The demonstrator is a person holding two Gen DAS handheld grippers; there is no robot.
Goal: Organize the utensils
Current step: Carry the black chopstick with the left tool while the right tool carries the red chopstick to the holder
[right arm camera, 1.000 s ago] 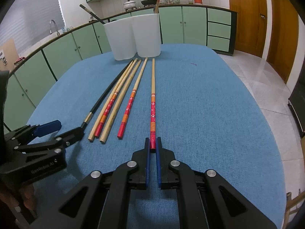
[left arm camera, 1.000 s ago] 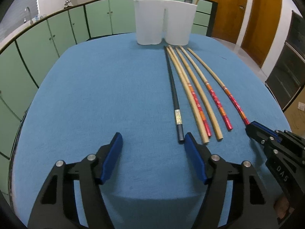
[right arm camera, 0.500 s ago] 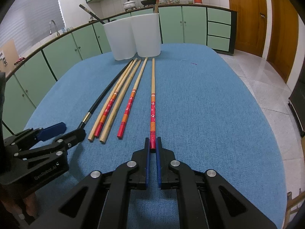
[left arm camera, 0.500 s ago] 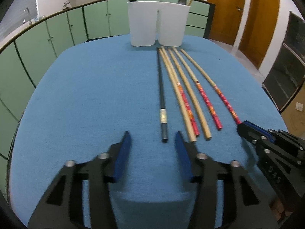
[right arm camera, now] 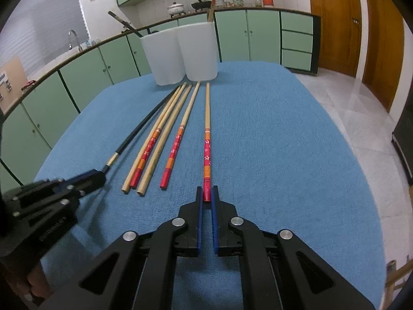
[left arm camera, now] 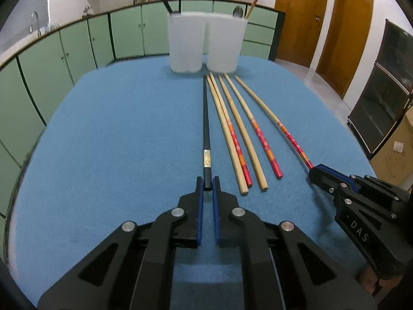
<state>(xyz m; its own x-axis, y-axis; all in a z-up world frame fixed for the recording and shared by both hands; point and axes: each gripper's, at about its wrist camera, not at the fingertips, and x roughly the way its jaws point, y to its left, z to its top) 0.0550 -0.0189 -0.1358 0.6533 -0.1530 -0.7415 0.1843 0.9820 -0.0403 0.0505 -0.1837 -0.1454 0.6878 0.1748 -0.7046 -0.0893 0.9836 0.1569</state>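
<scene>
Several chopsticks lie side by side on the blue table, pointing at a white two-part holder at the far edge. My left gripper is shut on the near end of the black chopstick, the leftmost one. My right gripper is shut on the red end of the rightmost red-and-wood chopstick. Between these two lie plain wooden chopsticks and red-ended ones. In the left wrist view the right gripper shows at the right, and the left gripper shows at the left of the right wrist view.
The holder has a dark utensil in its left cup and a red-and-wood chopstick and a spoon in its right cup. Green cabinets run round behind the table. Wooden doors and a tiled floor lie to the right.
My left gripper's jaws have come together from wide open onto the black chopstick's near end, after shifting right to line up with it. The right gripper has kept still on its chopstick.
</scene>
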